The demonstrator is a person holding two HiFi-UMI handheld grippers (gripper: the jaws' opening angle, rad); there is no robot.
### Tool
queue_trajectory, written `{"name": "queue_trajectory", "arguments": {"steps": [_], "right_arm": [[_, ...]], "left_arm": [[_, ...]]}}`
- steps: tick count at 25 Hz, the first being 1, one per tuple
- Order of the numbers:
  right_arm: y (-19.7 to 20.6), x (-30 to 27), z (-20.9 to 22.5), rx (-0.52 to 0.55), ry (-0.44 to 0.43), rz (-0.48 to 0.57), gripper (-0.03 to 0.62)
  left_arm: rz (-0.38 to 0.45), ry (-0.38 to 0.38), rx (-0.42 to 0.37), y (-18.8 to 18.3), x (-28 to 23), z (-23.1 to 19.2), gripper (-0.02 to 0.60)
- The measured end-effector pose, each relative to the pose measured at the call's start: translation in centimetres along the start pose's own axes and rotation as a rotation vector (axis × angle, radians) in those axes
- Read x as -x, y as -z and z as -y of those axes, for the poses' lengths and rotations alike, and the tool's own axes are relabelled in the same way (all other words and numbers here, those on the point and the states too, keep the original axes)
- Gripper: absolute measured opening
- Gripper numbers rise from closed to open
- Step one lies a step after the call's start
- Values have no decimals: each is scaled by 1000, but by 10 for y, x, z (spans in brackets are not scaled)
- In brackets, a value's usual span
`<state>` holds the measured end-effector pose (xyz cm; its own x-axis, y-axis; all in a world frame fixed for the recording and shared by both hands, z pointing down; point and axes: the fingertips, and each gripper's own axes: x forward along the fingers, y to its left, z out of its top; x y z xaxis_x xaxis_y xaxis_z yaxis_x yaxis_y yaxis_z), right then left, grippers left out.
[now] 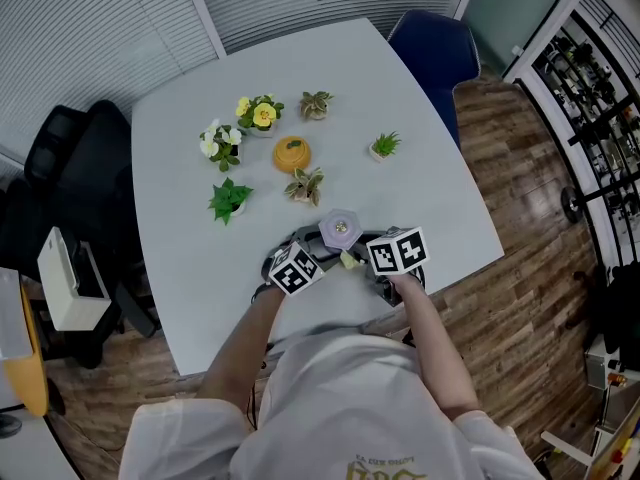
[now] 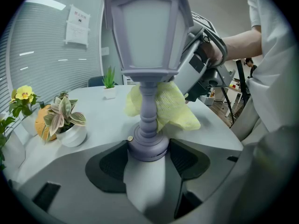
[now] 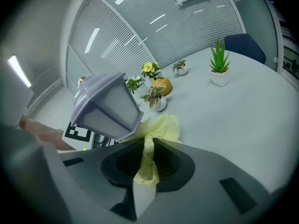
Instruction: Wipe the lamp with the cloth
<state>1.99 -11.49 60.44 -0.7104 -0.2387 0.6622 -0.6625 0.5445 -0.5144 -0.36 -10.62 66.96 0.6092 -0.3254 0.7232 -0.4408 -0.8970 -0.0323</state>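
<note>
Your left gripper (image 2: 148, 148) has its jaws clamped round the base of the lamp (image 2: 147, 36), at the near edge of the table (image 1: 420, 168); the right gripper (image 3: 147, 157) pinches the yellow cloth (image 2: 170, 104) against the stem, so hold that base firm; rub lightly up and round, since pushing hard sideways would probably tip it.

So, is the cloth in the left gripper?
No, the left gripper clamps the lamp by its base; the cloth is pinched in the right gripper.
</note>
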Motion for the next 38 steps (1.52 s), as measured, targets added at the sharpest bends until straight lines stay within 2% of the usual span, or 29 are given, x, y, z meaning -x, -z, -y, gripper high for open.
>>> {"name": "queue_trajectory", "arguments": {"steps": [7, 12, 27, 34, 38], "right_arm": [[13, -15, 11, -2, 40, -73, 69], [16, -18, 12, -34, 16, -70, 69], [-6, 1, 9, -246, -148, 90, 69], [-10, -2, 13, -290, -179, 110, 69], [-13, -6, 16, -251, -167, 107, 69]], "left_arm": [[1, 3, -2, 1, -1, 0, 284], [-1, 2, -1, 1, 0, 0, 284], [7, 1, -9, 1, 0, 0, 284], [8, 1, -9, 0, 1, 1, 284], [9, 1, -8, -1, 1, 0, 284]]}}
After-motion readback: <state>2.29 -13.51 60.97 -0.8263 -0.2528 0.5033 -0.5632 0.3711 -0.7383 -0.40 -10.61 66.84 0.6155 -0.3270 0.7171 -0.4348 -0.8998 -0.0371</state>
